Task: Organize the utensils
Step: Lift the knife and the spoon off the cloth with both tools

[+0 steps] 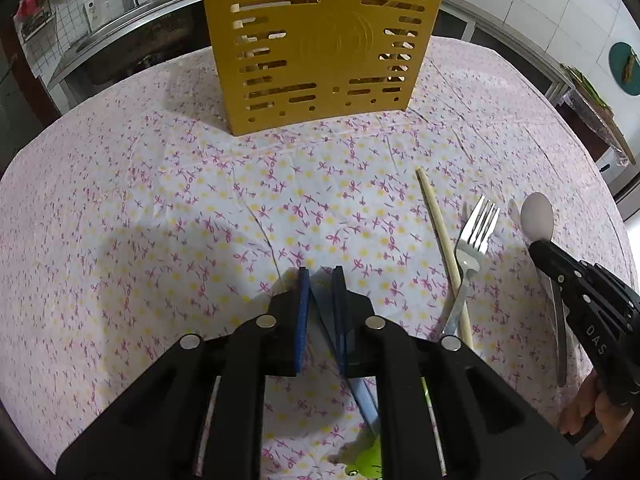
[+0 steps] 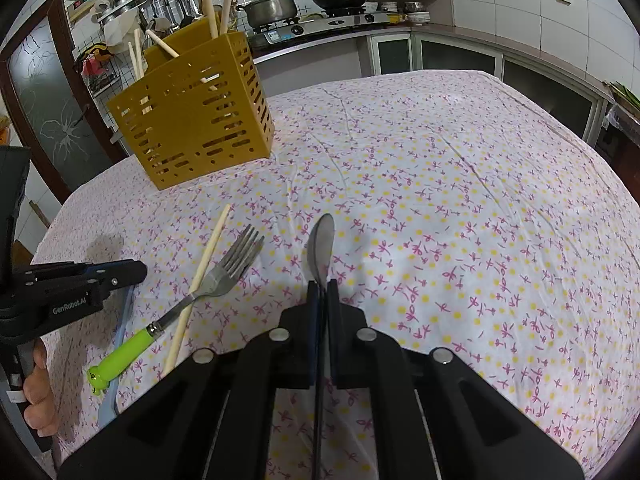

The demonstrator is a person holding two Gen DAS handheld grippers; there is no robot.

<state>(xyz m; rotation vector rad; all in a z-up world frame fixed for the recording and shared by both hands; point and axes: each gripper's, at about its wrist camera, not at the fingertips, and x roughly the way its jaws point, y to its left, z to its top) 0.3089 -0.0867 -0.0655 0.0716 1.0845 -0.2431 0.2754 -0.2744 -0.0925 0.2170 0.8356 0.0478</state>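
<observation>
right gripper (image 2: 323, 286) pinches a steel spoon (image 2: 321, 246) by the neck, bowl poking forward over the floral tablecloth (image 2: 460, 200) — its body reads "das". left gripper (image 1: 320, 274), marked "genrobot.ai", is nearly closed around a pale blue handle (image 1: 366, 402). green-handled fork (image 2: 192, 300) crosses a chopstick (image 2: 200, 284); yellow utensil caddy (image 2: 192, 120) stands behind.

Bright, soft shadows, sharp; fisheye-warped dark corners.

Your floral-clothed table (image 2: 460, 168): yellow caddy (image 2: 192, 120) at ten o'clock; chopstick (image 2: 200, 280), green-handled fork (image 2: 208, 284) at eight.
</observation>
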